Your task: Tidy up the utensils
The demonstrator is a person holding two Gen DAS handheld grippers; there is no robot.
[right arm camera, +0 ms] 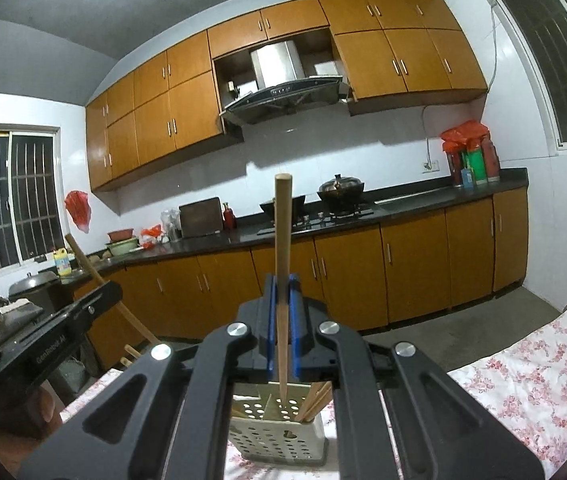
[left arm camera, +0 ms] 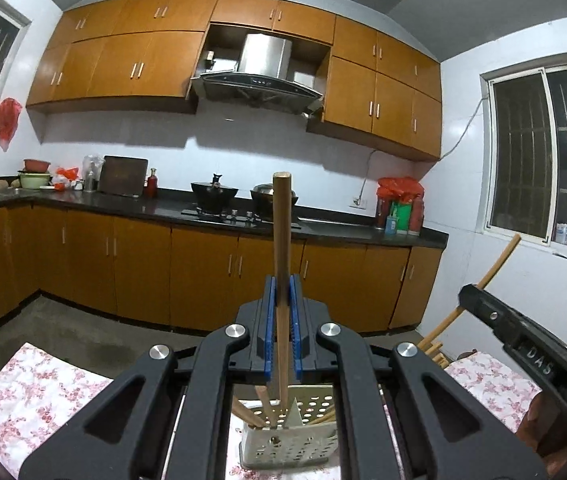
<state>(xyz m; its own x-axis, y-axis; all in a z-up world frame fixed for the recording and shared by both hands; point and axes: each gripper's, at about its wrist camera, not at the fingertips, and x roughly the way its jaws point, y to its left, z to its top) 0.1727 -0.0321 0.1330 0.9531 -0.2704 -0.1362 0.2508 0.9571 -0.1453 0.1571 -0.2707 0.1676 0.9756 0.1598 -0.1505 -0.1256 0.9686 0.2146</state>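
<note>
My left gripper (left arm camera: 282, 290) is shut on a wooden chopstick (left arm camera: 282, 240) that stands upright between the blue pads. Its lower tip hangs above a perforated white utensil holder (left arm camera: 283, 446) on the table, where several other chopsticks (left arm camera: 263, 406) lean. My right gripper (right arm camera: 282, 290) is shut on a second upright chopstick (right arm camera: 283, 264) over the same holder (right arm camera: 279, 438), with more chopsticks (right arm camera: 315, 400) leaning in its right compartment. The right gripper's body (left arm camera: 523, 344) and its chopstick show at the right of the left wrist view. The left gripper's body (right arm camera: 55, 344) shows at the left of the right wrist view.
A floral tablecloth (left arm camera: 35, 396) covers the table (right arm camera: 539, 380) under the holder. Beyond it run a dark kitchen counter (left arm camera: 163, 204) with pots on a stove (left arm camera: 219, 212), orange cabinets and a range hood (left arm camera: 259, 84). Barred windows (left arm camera: 543, 160) flank the room.
</note>
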